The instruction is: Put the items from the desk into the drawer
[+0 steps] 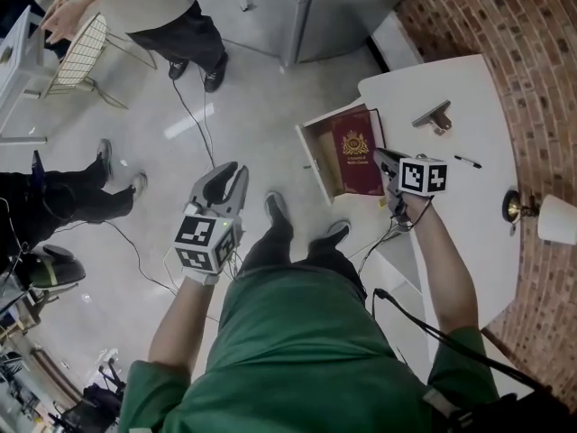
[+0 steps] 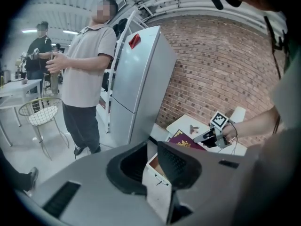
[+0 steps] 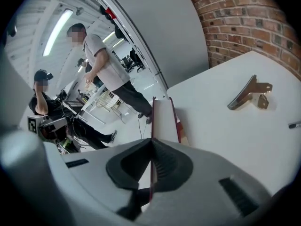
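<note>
The task is judged to be partly done. A maroon booklet (image 1: 354,150) with a gold crest is held over the open drawer (image 1: 313,164). The drawer is pulled out from the bench (image 1: 451,233) and is seen at about 1 o'clock from the middle of the head view. The booklet is clamped by the right tool (image 3: 151,142), whose jaws are closed thin on it near the booklet's 4 o'clock corner. Whether the booklet already rests on the drawer's floor cannot be told. It has not been let go, so this item is not counted as stowed.

Two small items are left on the bench: a metal clip (image 1: 436,116) at 2 o'clock of the booklet and a pen (image 1: 467,161) at 3 o'clock of it. A lamp (image 1: 552,217) stands by the bench's edge at 4 o'clock and is judged unlikely to be meant for the drawer.

The left tool (image 2: 151,149) is held over the floor at 8 o'clock of the drawer. Its jaws are apart and nothing is gripped; the drawer is only seen beyond them.

The booklet is turned cover up towards the head camera. Its long axis runs from 12 to 6 o'clock, and the crest's top points to 12. From the right gripper view it is seen edge-on, running straight away from the jaws.
</note>
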A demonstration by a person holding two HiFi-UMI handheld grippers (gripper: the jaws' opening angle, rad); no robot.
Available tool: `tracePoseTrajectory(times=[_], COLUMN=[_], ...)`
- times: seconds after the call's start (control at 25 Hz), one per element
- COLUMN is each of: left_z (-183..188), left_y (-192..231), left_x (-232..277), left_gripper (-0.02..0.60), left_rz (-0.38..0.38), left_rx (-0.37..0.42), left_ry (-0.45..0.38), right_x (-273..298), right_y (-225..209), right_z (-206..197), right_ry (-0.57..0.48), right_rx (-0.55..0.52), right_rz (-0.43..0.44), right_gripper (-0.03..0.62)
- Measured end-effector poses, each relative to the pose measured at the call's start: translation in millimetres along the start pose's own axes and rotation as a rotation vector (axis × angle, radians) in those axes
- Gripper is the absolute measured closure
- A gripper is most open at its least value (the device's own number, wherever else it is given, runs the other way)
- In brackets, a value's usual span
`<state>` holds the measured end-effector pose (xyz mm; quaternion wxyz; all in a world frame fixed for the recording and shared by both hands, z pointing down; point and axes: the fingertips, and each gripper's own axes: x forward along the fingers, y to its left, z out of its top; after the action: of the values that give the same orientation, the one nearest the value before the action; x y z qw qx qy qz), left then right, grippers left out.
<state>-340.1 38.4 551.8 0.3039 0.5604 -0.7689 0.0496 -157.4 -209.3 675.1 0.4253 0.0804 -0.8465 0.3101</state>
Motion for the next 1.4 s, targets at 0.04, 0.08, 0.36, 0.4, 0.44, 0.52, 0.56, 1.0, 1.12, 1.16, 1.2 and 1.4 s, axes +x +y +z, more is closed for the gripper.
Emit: tracePoseTrajectory(times=[0.04, 0.08, 0.36, 0.4, 0.44, 0.52, 0.56, 1.0, 1.12, 1.16, 1.2, 1.4], left_z=[-2.4, -4.9, -17.9, -20.5, -24.1, -31.5, -34.6, -69.2, -70.6, -71.8, -73.1, -78.5], left_y=[3.1, 6.0, 13.0, 13.5, 14.5, 17.1, 18.4, 29.2, 33.8, 35.0, 35.9, 33.6], left_x=[0.4, 1.3, 17.1, 19.6, 21.8, 25.0, 25.9, 36.1, 36.8, 36.5, 36.2, 38.2], left_gripper=[0.520, 0.520, 0.520, 0.520, 0.520, 0.520, 0.520, 0.520, 0.520, 0.520, 0.520, 0.520], left_rz=[0.001, 0.002, -0.020, -0.023, -0.026, -0.030, -0.028, -0.008, 0.001, 0.002, 0.003, -0.012], left_rx=[-0.003, -0.009, -0.039, -0.039, -0.039, -0.041, -0.044, -0.079, -0.079, -0.080, -0.081, -0.087], left_ry=[0.009, 0.017, 0.062, 0.065, 0.069, 0.079, 0.086, 0.142, 0.138, 0.137, 0.136, 0.134], right_x=[7.9, 15.9, 69.8, 77.3, 84.6, 98.4, 104.6, 162.0, 175.3, 178.6, 180.9, 181.4], right_y=[-3.0, -6.4, -20.0, -22.4, -25.6, -34.0, -38.4, -74.3, -77.3, -78.5, -80.3, -103.5], right_z=[-2.8, -5.7, -29.2, -33.5, -37.6, -45.3, -49.0, -75.9, -84.6, -86.9, -88.2, -83.3], right_ry=[0.004, 0.009, 0.059, 0.064, 0.069, 0.079, 0.085, 0.123, 0.156, 0.164, 0.167, 0.122], right_rx=[0.006, 0.009, -0.094, -0.105, -0.110, -0.108, -0.105, -0.102, -0.137, -0.149, -0.161, -0.141], right_rz=[-0.014, -0.029, -0.112, -0.116, -0.120, -0.128, -0.132, -0.132, -0.141, -0.149, -0.161, -0.255], right_gripper=[0.586, 0.586, 0.588, 0.588, 0.588, 0.588, 0.588, 0.586, 0.586, 0.586, 0.586, 0.579])
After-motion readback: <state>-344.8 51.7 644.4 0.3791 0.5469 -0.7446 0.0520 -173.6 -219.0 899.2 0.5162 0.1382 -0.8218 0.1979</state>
